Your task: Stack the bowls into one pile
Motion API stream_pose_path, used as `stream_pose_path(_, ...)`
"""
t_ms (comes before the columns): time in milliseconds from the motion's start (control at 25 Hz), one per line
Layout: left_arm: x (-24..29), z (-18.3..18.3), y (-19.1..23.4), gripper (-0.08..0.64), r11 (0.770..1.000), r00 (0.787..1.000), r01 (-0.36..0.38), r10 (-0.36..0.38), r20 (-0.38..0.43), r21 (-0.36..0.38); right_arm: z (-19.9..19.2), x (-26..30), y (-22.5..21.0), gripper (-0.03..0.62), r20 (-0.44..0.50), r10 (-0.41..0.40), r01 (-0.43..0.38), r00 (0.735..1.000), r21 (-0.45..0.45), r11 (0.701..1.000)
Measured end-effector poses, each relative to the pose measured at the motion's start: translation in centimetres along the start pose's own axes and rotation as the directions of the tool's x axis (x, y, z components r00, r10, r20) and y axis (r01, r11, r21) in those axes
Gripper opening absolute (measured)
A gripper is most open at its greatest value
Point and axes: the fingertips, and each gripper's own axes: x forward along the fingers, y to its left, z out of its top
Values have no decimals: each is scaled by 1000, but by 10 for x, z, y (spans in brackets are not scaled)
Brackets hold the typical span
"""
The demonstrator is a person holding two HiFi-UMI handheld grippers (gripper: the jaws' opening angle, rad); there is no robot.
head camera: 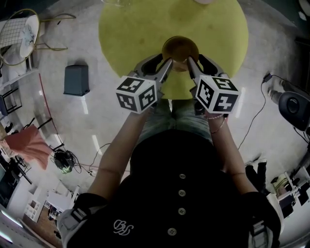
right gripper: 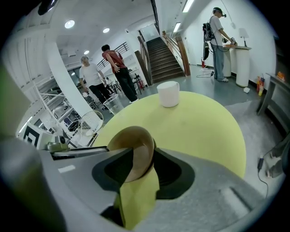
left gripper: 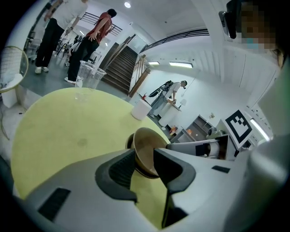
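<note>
Currently the left tool (left gripper: 145, 164) and right tool (right gripper: 144, 165) each pinch the brown bowl (head camera: 180, 48) rim, from opposite sides, with the yellow table (head camera: 131, 34) beneath.

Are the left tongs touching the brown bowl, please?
Touching. The left gripper view shows the left tongs clamped on the rim of the brown bowl.

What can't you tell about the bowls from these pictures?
- Bowl count: head view shows only the inside of the bowl; in both gripper views the jaws cover much of its side.
- Its base, resting or lifted: hidden by the left gripper and right gripper.
- The white cup: cut off by the head view's top edge.
</note>
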Motion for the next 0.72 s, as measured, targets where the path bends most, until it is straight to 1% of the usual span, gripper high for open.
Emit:
stream_pose_path(200, 0, -4, 3, 114, 1000, 1000, -18, 18, -11, 7, -5, 2, -2, 135, -12, -2, 2, 1000, -7, 1000)
stream_pose_path(360, 1, -6, 3, 118, 999, 999, -24, 24, -25, 25, -3, -3, -6, 135, 3, -7, 7, 1000, -1, 1000)
stream_pose_path(600, -4, 4, 9, 118, 998, 999, -48, 48, 11, 43, 5, -5, -11, 135, 37, 4, -4, 999, 7, 1000)
stream_pose_path(720, -9, 10, 8, 118, 998, 999, -45, 43, 27, 50, 9, -9, -9, 105, 53, 16, -16, 998, 4, 1000)
